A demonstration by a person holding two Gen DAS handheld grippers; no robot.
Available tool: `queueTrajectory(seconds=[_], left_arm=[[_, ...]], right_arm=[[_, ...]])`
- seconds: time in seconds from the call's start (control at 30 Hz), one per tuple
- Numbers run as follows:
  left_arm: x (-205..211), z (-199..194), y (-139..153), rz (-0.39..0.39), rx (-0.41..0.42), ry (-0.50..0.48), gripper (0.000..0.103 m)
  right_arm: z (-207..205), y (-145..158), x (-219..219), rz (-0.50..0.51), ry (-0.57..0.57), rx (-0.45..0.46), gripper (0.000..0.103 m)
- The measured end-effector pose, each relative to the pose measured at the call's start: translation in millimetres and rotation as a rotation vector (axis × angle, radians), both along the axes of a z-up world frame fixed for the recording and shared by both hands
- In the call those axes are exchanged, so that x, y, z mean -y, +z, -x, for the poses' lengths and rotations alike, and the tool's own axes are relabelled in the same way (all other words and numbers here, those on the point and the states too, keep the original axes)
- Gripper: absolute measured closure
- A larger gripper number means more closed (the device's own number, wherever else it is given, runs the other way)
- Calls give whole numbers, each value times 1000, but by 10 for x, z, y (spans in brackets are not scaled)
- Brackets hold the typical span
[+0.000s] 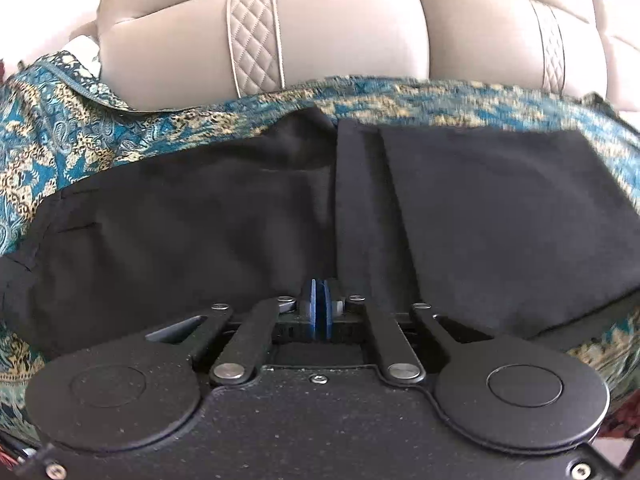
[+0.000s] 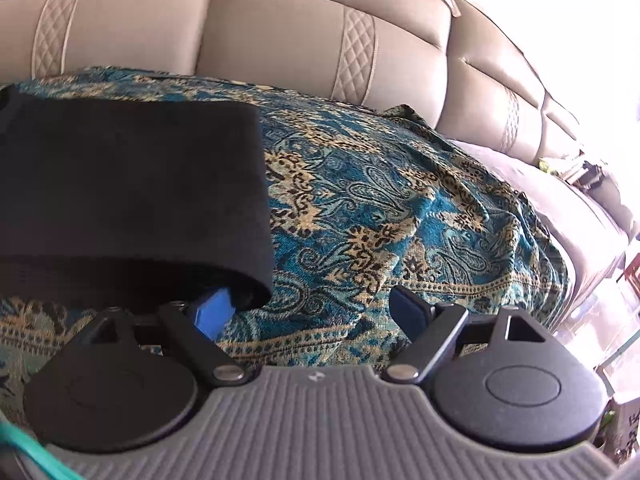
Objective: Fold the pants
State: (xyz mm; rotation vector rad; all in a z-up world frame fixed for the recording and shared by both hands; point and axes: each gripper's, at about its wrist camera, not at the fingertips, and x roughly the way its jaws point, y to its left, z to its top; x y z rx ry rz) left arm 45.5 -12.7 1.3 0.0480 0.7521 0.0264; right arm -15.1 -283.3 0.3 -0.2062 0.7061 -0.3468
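Two tools over one pair of black fabric pants [image 1: 480,208], which lies spread on a teal-and-gold paisley woven throw [image 2: 380,200] covering the seat of a beige leather sofa with quilted diamond-stitched strips [image 1: 340,40].

Left tool [image 1: 319,300]: blue pads pressed fully together at the near edge of the pants, just where a vertical fold of the cloth runs down to them. Whether any cloth is pinched between the pads cannot be told; black fabric surrounds the tips closely.

Right tool [image 2: 312,312]: jaws wide apart. Its left blue finger [image 2: 210,312] is tucked under the rolled lower corner of the folded pants; the cloth drapes over the tip. Its right finger [image 2: 408,308] stands clear over bare throw, well apart from the garment. Nothing is clamped.

Pants in the right wrist view: a doubled, flat dark slab, its right edge straight, lying left of centre. Throw is rumpled toward the sofa back, with bare seat cushion showing beyond it at right.
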Motion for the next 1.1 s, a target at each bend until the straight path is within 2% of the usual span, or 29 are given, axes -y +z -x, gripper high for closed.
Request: queueTrajectory(seconds=[0.13, 0.2, 0.27, 0.47, 0.67, 0.83, 0.93, 1.0, 1.1], left_arm=[[-4, 78, 177, 19, 71, -25, 93], [4, 110, 217, 2, 90, -38, 86], [-9, 115, 228, -15, 101, -36, 72], [-150, 44, 159, -35, 68, -6, 59], [-360, 33, 77, -39, 46, 38, 50], [-618, 69, 51, -42, 42, 89, 47], [-842, 83, 38, -24, 44, 144, 30], [-1025, 102, 29, -3, 49, 188, 29], [-1305, 126, 15, 26, 44, 264, 29]], right_arm=[[83, 66, -34, -25, 76, -10, 13], [160, 158, -45, -91, 141, 7, 12], [221, 274, -86, -169, 201, 36, 12], [174, 502, -449, -272, 351, 174, 9], [-184, 402, -965, -291, 424, 204, 9], [-393, 205, -1389, -290, 496, 164, 9], [-444, 124, -1561, -292, 528, 156, 10], [-468, 89, -1655, -298, 542, 151, 12], [-474, 50, -1735, -321, 539, 157, 22]])
